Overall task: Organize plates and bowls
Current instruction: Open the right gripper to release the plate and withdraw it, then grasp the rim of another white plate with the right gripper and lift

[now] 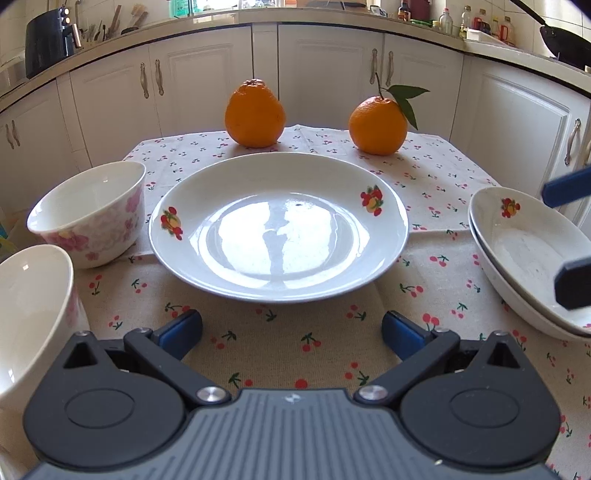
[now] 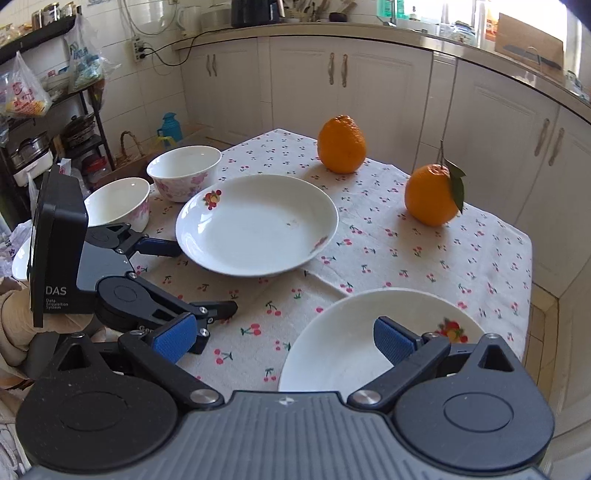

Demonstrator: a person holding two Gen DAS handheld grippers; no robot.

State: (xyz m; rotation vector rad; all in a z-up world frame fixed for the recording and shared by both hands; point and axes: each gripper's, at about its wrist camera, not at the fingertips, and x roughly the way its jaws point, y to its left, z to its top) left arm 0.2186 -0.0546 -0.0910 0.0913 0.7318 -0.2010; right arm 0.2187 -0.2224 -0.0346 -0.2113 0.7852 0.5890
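Single plate [image 1: 279, 225] is set mid-cloth, fruit-printed. Stacked plates [image 1: 524, 254] lie at right, cut off by the frame edge. Two floral bowls [image 1: 88, 214] stand left. Left gripper [image 1: 291, 332]: spread wide, nothing held. Right gripper [image 2: 284, 338]: likewise agape, empty, above the stack. "DAS Data Acquisition System" is read on the left unit [image 2: 55, 251]. Two oranges [image 1: 255, 112] sit behind.

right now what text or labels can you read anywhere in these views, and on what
"DAS" – on the side of the black box on the left gripper, seen from the right wrist.
"Data Acquisition System" – small print below it, barely legible.
Print on the plastic bags and on the counter bottles: too blurred to read.
The plates and bowls carry only fruit and flower patterns.
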